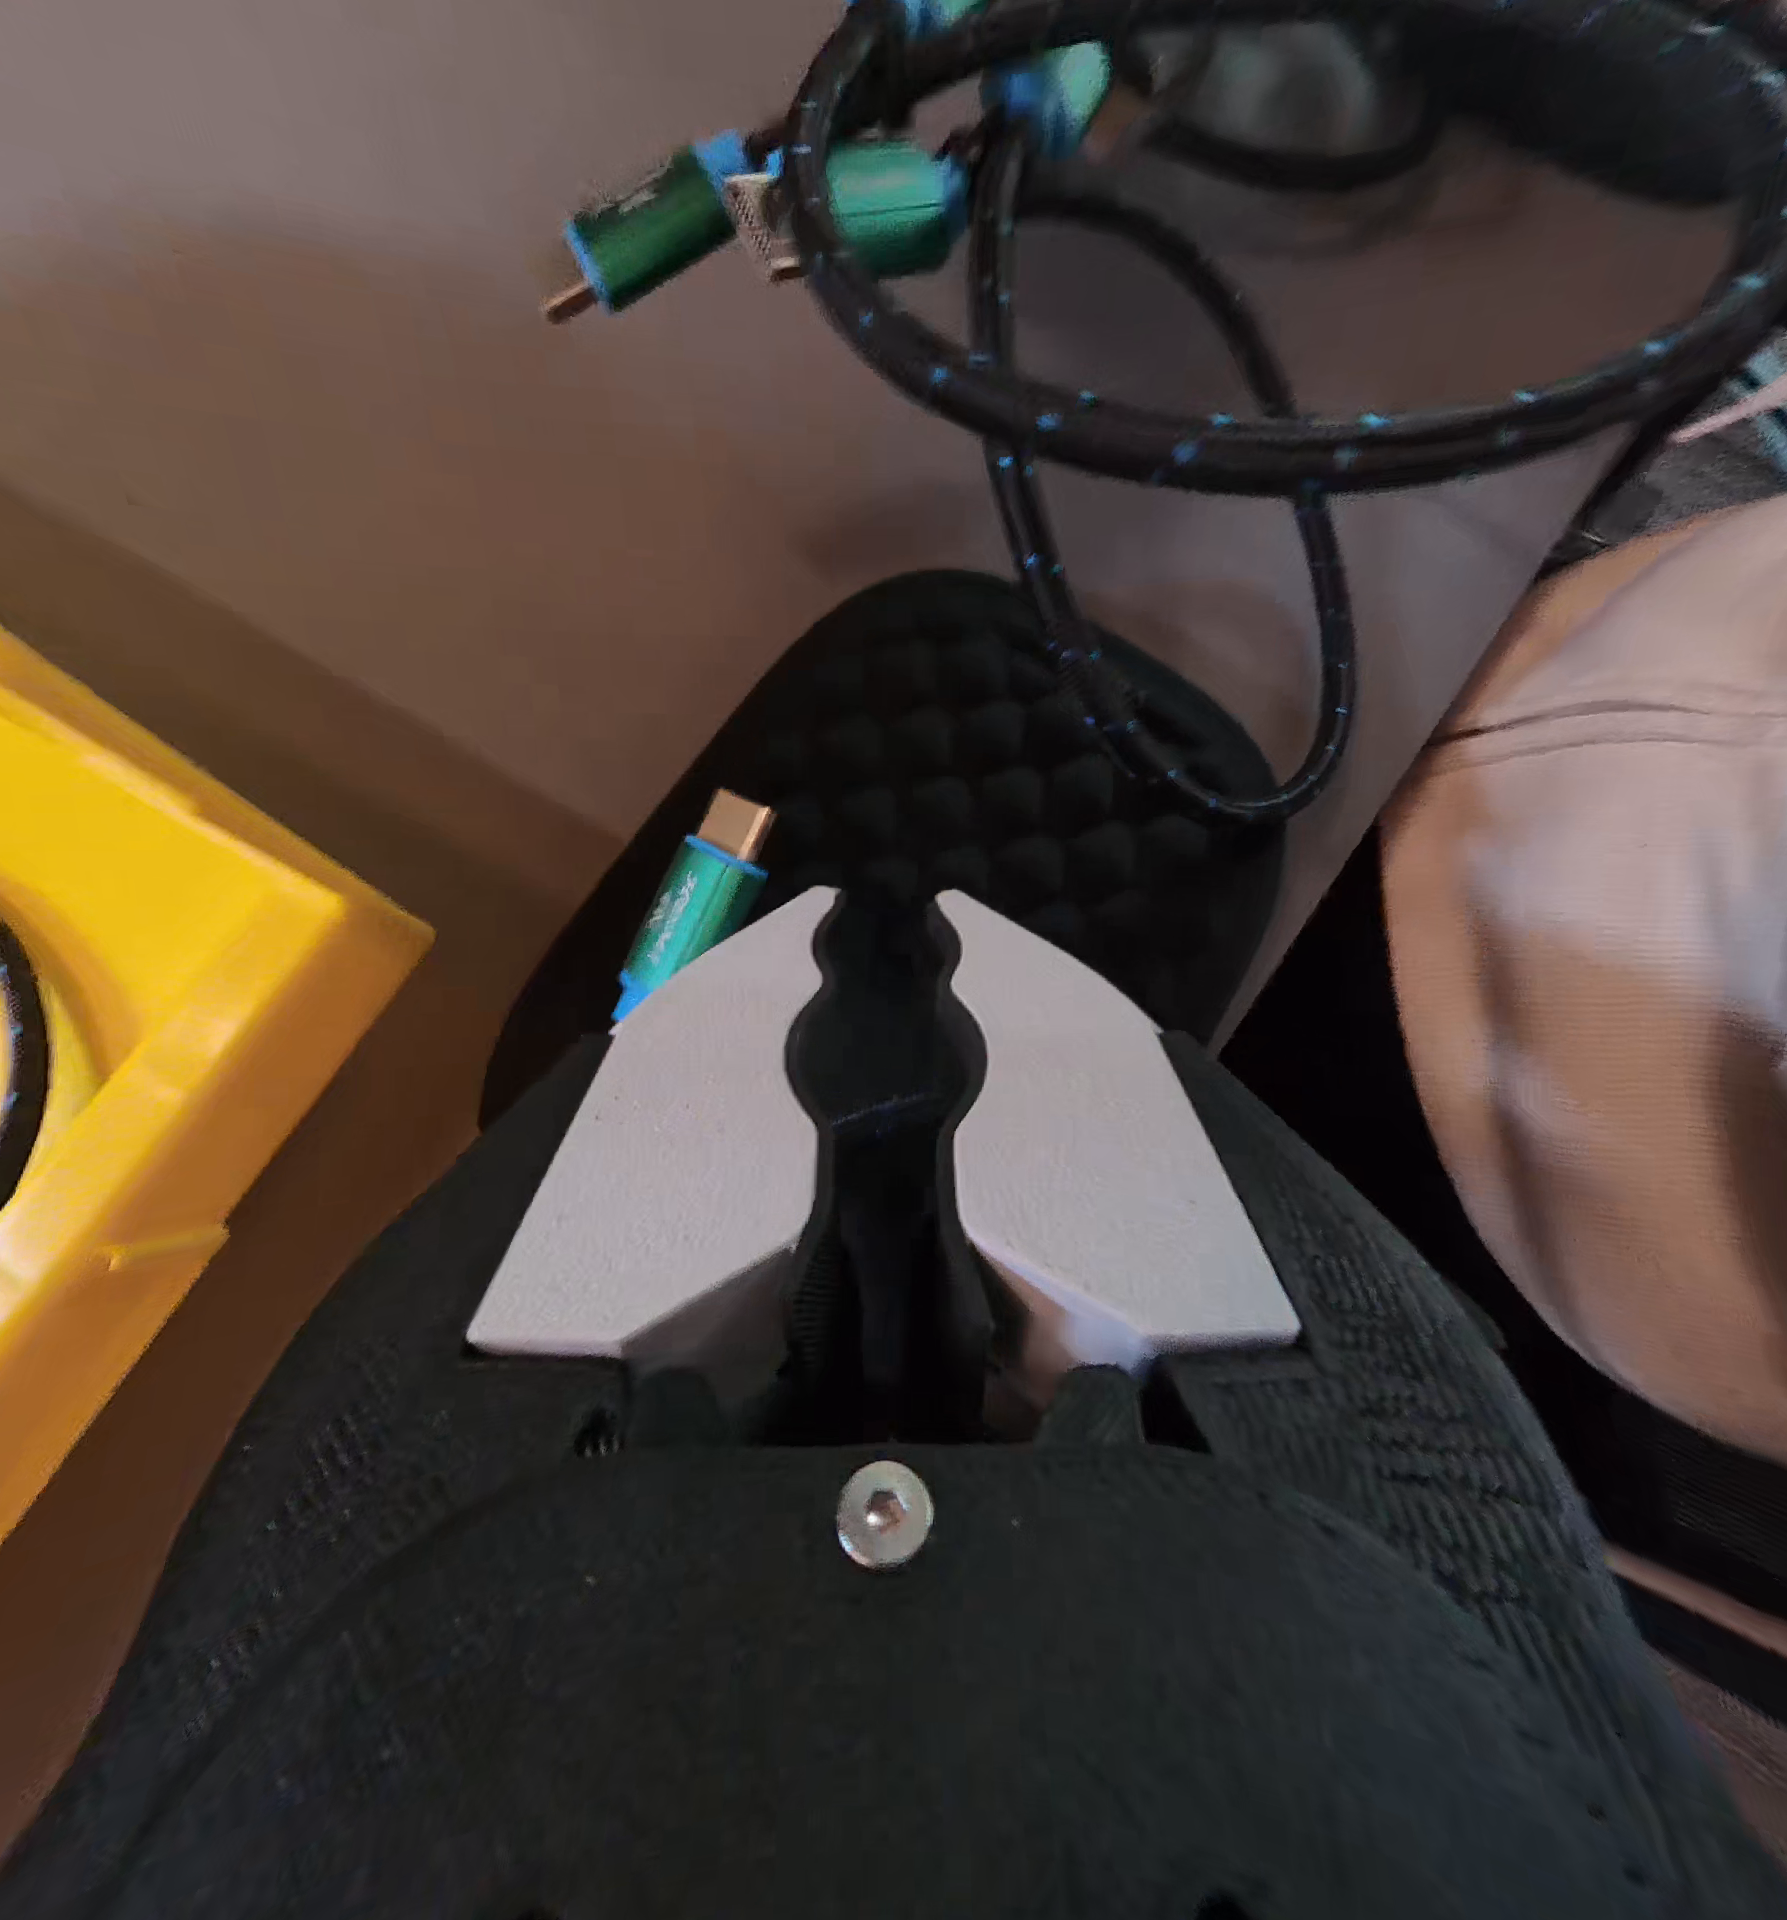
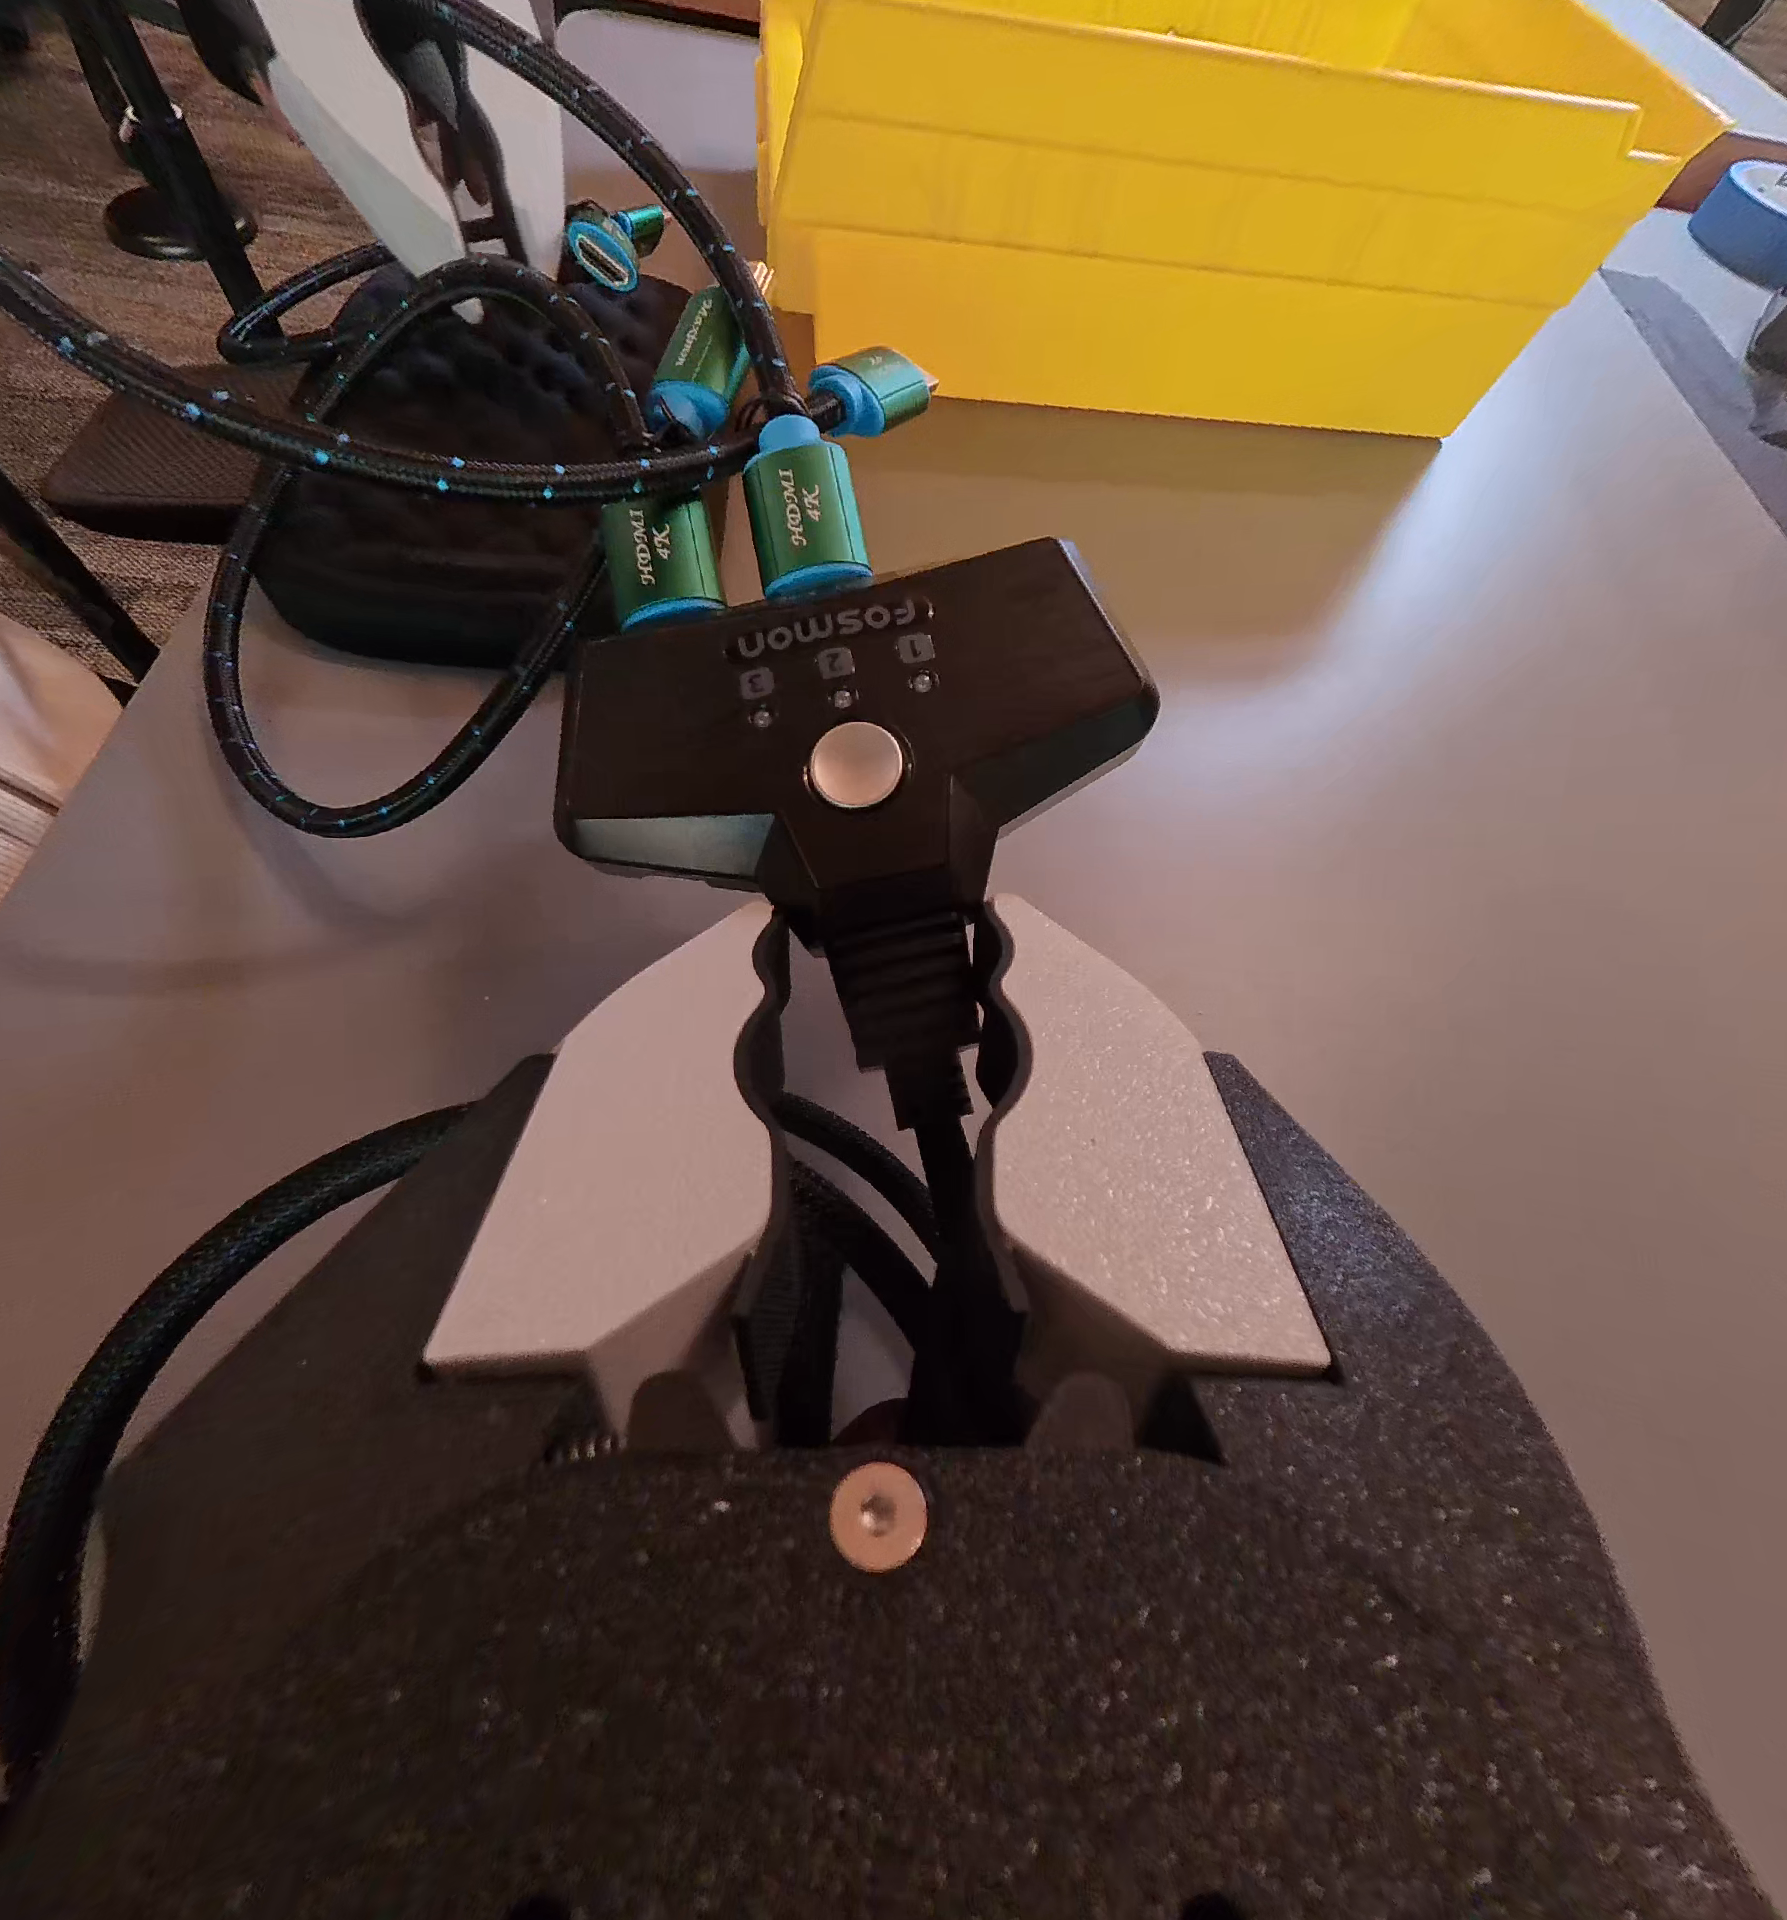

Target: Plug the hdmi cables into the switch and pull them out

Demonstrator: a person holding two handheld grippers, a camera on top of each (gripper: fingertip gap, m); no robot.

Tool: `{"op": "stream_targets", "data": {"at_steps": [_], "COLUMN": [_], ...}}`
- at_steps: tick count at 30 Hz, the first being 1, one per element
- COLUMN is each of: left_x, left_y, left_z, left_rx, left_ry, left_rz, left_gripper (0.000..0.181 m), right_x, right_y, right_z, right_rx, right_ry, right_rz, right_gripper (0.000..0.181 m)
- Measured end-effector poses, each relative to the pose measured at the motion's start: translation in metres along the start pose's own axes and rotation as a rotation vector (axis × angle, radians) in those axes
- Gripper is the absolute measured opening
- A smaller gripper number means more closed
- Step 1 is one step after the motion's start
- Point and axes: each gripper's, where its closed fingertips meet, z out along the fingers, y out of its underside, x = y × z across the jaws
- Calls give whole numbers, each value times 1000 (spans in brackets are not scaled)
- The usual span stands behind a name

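Right gripper (image 2: 881, 914): jaws clamped on switch (image 2: 853, 717) pigtail, two green plugs (image 2: 743, 540) seated; left gripper (image 1: 889, 904): jaws nearly closed, empty, above black pouch (image 1: 993, 748); table (image 2: 1388, 935) grey.

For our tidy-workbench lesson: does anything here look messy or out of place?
Yes. The braided cables lie in a tangled heap left of the switch, with loose green plugs pointing different ways. Two plugs are seated in the switch; nothing looks damaged.

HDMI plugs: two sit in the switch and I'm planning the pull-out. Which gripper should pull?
Left. The right gripper is shut on the switch tail, bracing it; the left gripper looks closed on nothing.
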Motion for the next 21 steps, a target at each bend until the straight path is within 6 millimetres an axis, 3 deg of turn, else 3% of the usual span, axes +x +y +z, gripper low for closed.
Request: {"op": "stream_targets", "data": {"at_steps": [4, 6, 9, 12, 17, 21], "left_x": [20, 9, -23, -32, -37, -37], "left_y": [0, -13, -25, -19, 2, 18], "left_z": [-11, -27, -45, -36, -11, -5], "left_rx": [15, 66, 71, -3, -199, -326], "left_ry": [113, 50, -32, 112, 320, 429], "left_rz": [200, 265, 275, 261, 261, 232], "left_gripper": [14, 19, 33, 42, 44, 41], "right_x": [0, 0, -1, -3, -5, -5], "right_y": [1, 1, 2, 2, 0, 0], "right_z": [1, 1, 3, 4, 5, 5], "right_rx": [-1, -3, -9, -10, -1, 3], "right_ry": [-2, -7, -15, -20, -26, -31], "right_rz": [4, 5, 2, -2, -14, -13], "right_gripper": [34, 34, 34, 34, 34, 34]}}
